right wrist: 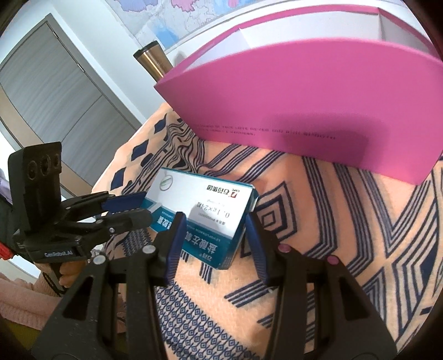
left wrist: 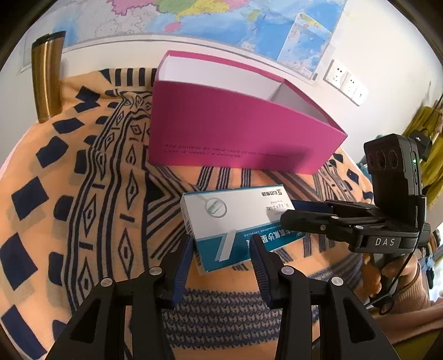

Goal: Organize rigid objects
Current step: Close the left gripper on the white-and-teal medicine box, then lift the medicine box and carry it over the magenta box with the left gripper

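- Medicine box (left wrist: 235, 221), white and teal with printed Chinese characters, is seen lying flat on the patterned cloth, near the front wall of the pink box and apart from it; both grippers are gathered round it.
- Patterned cloth (left wrist: 91, 199), peach with dark blue geometric bands and diamonds, is spread across the whole work surface.
- Wall map (left wrist: 221, 19) is hung on the white wall behind, with a row of white sockets (left wrist: 346, 80) fixed beside it.
- Grey cabinet doors (right wrist: 55, 91) are shown at the left of the right wrist view.
- Pink box (left wrist: 235, 130), open-topped with a white lining, is stood upright on the cloth behind the medicine box; a line of small dark lettering is printed low on its front.
- Left gripper (left wrist: 221, 254) is held with its jaws spread wide, the blue pads placed at either side of the medicine box's near corner; whether the pads touch the carton cannot be told.
- Right gripper (right wrist: 214, 238) is likewise held apart, its pads flanking the opposite end of the same carton, with a gap visible beside the right pad.
- Gold tumbler (left wrist: 47, 80) with a dark lid is stood at the back of the cloth, to the left of the pink box.
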Tool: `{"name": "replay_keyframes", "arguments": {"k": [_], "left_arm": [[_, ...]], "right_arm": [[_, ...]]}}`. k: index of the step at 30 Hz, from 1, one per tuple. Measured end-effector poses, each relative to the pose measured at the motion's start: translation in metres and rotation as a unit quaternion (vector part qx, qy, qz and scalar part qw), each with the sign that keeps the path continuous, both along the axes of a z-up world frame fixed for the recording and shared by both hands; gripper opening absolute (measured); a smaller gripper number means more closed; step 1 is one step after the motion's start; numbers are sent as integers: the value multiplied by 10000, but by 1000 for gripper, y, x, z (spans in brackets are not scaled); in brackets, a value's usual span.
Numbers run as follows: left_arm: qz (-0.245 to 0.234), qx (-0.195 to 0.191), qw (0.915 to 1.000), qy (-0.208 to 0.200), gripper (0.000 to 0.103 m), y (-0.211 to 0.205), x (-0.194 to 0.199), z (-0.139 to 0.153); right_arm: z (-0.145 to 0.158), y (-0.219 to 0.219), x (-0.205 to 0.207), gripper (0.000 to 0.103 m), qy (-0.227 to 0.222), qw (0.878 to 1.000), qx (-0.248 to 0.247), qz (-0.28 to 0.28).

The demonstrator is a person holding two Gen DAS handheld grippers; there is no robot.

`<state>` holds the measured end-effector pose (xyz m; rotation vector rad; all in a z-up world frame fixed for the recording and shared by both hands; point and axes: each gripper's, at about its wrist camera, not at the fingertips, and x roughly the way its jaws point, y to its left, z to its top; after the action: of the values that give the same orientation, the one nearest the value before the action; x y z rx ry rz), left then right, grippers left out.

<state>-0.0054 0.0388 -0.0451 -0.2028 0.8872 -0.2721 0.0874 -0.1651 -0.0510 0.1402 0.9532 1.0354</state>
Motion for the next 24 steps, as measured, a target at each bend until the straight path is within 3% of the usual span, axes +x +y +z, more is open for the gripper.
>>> {"name": "replay_keyframes", "arguments": {"k": [24], "left_arm": [[-192, -59, 9991, -380, 41, -12, -3, 19]], "right_arm": [[17, -23, -6, 48, -310, 9991, 137, -239]]}}
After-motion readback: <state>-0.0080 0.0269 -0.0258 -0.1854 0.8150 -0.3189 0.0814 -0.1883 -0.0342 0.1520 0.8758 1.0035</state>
